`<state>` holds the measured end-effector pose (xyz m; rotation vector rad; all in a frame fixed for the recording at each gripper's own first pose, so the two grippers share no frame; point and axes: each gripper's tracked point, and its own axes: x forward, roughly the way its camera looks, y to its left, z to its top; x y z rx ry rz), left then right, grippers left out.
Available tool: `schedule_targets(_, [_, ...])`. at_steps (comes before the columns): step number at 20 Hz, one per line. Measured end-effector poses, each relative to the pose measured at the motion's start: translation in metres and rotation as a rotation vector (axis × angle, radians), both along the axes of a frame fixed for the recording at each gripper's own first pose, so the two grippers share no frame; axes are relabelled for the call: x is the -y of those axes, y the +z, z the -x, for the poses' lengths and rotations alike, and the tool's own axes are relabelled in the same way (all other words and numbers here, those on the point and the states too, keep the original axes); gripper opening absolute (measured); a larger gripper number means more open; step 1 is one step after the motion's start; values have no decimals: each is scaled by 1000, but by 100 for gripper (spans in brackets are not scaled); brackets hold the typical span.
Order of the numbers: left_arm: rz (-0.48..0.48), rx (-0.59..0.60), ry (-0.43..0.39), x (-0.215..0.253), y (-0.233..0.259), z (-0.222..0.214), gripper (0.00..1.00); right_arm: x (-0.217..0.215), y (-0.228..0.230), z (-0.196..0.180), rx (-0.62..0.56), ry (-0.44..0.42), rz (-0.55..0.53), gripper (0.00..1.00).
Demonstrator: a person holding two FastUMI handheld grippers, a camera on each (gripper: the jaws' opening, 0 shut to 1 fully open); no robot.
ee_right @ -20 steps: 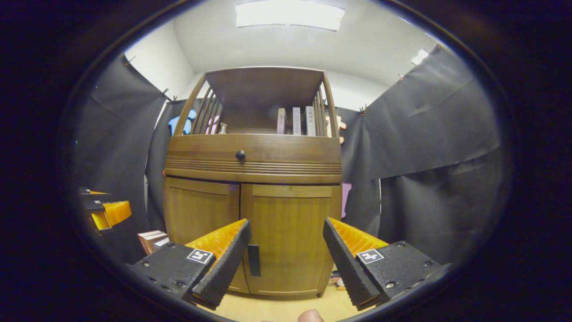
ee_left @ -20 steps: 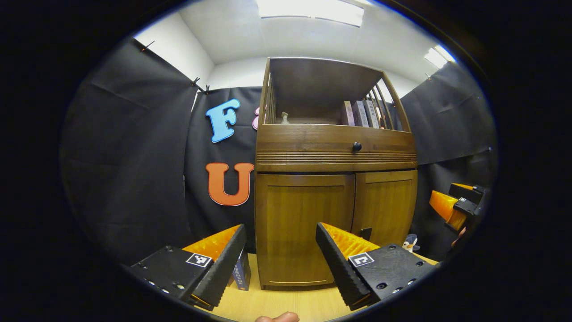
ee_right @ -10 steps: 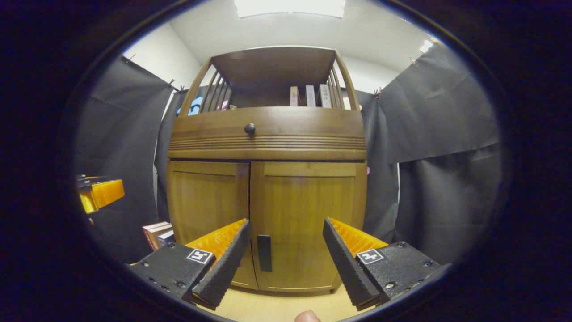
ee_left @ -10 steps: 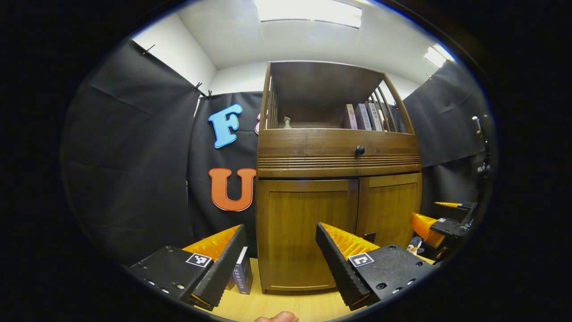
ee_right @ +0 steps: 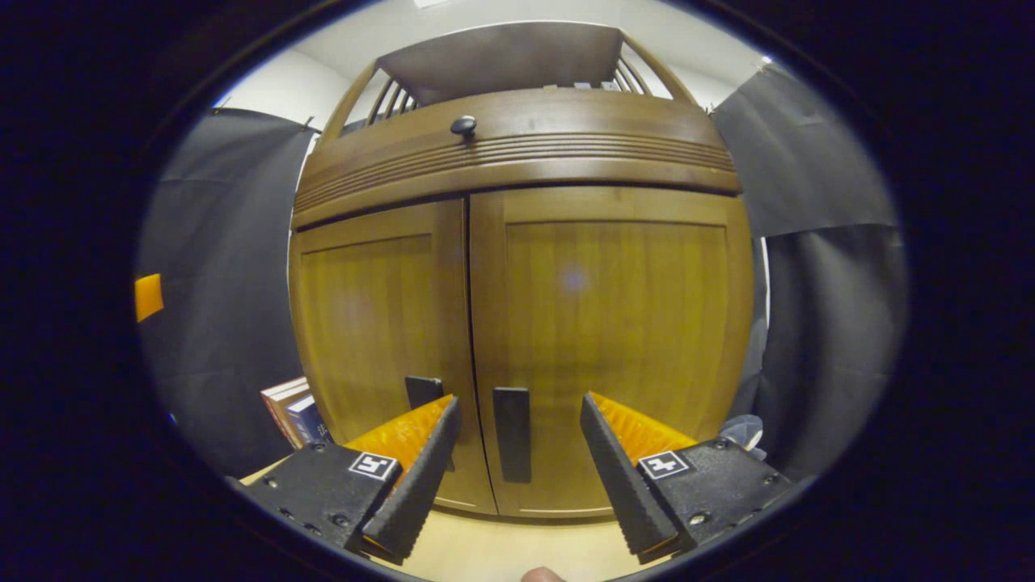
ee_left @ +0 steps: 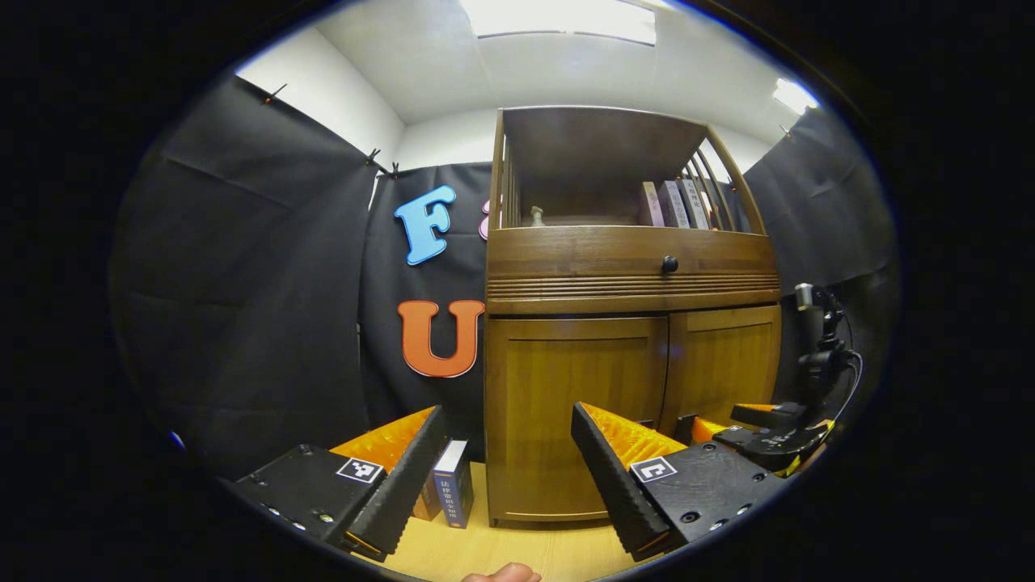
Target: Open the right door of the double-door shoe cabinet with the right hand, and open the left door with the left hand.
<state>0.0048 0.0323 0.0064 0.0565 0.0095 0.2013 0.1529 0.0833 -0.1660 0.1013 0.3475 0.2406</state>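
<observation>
Right door handle (ee_right: 512, 433) now between jaws.

warm brown wood-grain shoe cabinet (ee_right: 517, 267), black door handles (ee_right: 512, 434), black round drawer knob (ee_right: 463, 124), pale wood floor (ee_right: 501, 550)

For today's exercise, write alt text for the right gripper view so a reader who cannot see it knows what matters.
The open right tongs point at the dark handle of the shoe cabinet's closed right door, the handle framed between the fingers but not gripped. The left door is also closed, and books stand beside the cabinet.
</observation>
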Motion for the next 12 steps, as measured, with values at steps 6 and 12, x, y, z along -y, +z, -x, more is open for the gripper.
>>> schedule_targets(6, [0,-13,39,-8,-2,9,95,-5,-43,-31,-93,-35,10,71])
schedule_targets(12, [12,-36,51,-9,-10,9,95,-10,-64,-43,-161,-54,-22,61])
